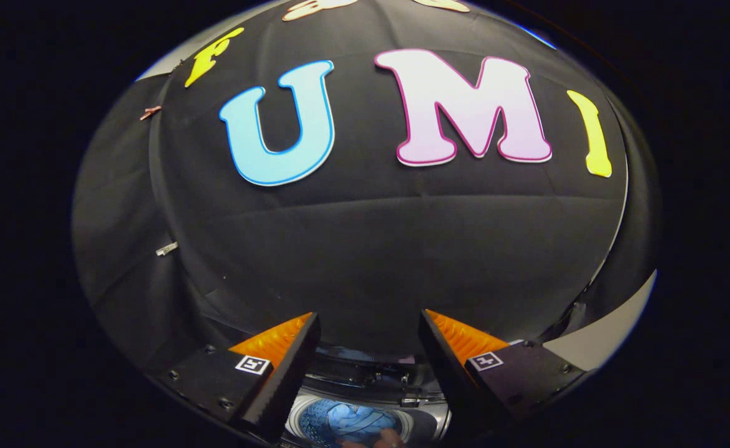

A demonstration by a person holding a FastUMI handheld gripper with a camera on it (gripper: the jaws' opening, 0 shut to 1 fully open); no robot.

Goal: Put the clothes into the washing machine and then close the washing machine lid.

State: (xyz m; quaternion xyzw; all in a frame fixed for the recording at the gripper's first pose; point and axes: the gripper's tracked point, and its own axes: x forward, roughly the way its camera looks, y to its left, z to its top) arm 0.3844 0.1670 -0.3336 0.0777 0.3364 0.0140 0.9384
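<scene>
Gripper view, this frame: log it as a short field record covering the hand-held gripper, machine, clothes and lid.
hand-held gripper: open, fingers wide apart, holding nothing
washing machine: below and between the fingers, drum open to view
clothes: blue fabric already inside the drum
lid: not closed over the drum; its position cannot be told
backdrop: black cloth wall ahead of the fingers
task stage: clothes in, lid closing still to do
</scene>
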